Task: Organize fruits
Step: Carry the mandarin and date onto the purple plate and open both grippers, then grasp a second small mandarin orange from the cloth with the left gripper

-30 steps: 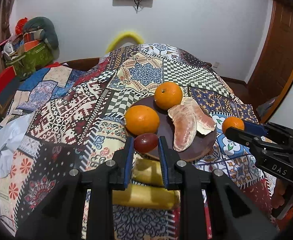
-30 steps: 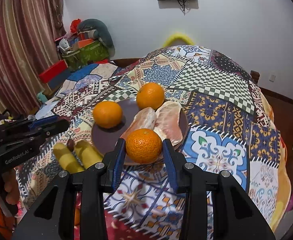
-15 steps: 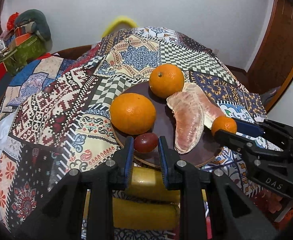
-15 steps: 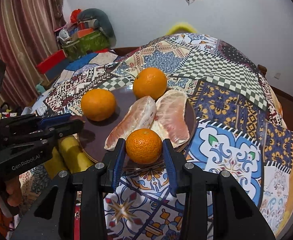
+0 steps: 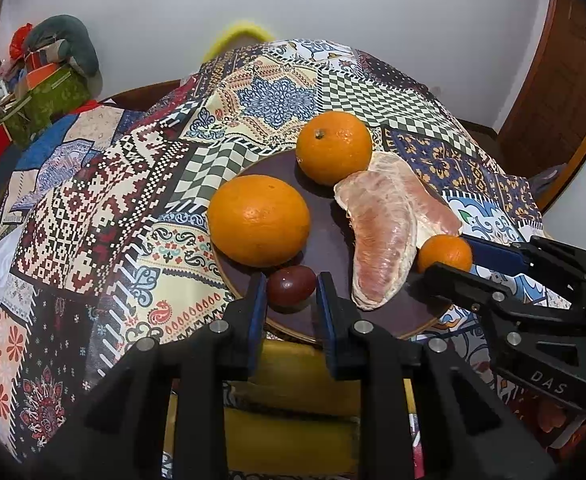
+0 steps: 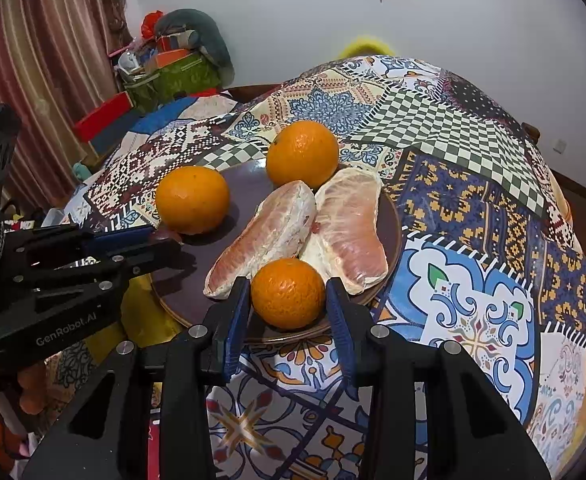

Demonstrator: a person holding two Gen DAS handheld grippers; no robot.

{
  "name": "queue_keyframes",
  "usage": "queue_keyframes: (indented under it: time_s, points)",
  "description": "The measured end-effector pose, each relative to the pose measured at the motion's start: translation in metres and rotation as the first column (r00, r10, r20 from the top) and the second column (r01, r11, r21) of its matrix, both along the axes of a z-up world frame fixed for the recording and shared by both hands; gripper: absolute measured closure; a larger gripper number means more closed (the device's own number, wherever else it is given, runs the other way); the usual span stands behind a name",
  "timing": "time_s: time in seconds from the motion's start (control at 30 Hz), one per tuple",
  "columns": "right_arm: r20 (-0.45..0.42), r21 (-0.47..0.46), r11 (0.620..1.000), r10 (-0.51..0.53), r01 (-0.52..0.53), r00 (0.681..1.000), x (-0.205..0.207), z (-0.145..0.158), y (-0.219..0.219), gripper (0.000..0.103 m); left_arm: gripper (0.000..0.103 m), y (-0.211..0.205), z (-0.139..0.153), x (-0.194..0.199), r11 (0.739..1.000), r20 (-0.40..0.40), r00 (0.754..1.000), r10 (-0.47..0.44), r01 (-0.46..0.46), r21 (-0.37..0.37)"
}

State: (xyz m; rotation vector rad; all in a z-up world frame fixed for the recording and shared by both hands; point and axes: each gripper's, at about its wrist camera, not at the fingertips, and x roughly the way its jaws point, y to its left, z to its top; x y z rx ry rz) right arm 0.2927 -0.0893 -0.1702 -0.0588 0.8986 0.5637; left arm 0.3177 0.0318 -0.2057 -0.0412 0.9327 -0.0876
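A dark brown plate (image 5: 333, 216) (image 6: 249, 184) holds two large oranges (image 5: 259, 220) (image 5: 333, 148) and two peeled pomelo segments (image 5: 381, 240) (image 6: 349, 224). My left gripper (image 5: 291, 292) is shut on a small dark red fruit (image 5: 291, 290) at the plate's near rim, just in front of the nearer orange. My right gripper (image 6: 289, 294) is shut on a small mandarin (image 6: 289, 292) over the plate's near edge, against the pomelo. The mandarin also shows in the left wrist view (image 5: 445, 254).
Yellow bananas (image 5: 301, 376) lie on the patterned tablecloth (image 5: 93, 208) under my left gripper, just in front of the plate. The cloth-covered table falls away on all sides. Boxes and bags (image 6: 173, 68) stand by the wall at the left.
Both grippers have moved forward with their fruit, from in front of the plate to over its near rim. The small red fruit now sits close to the nearer orange.
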Motion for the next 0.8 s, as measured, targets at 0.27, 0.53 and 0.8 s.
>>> queue_keyframes:
  time_s: [0.27,0.53,0.8]
  points:
    - [0.018,0.004,1.0,-0.016,0.016,1.0,-0.007,0.012,-0.004,0.055,0.064,-0.001,0.014,-0.012,1.0,0.03,1.0,0.0,0.0,-0.001]
    - [0.064,0.023,0.999,-0.036,0.035,0.997,-0.027,0.041,-0.015,0.055,0.063,0.0,0.04,-0.041,1.0,0.068,0.998,0.006,-0.007,0.001]
    - [0.106,0.021,0.999,-0.044,0.042,0.993,-0.061,0.062,-0.03,0.055,0.058,-0.002,0.047,-0.077,1.0,0.056,0.998,0.022,-0.022,-0.004]
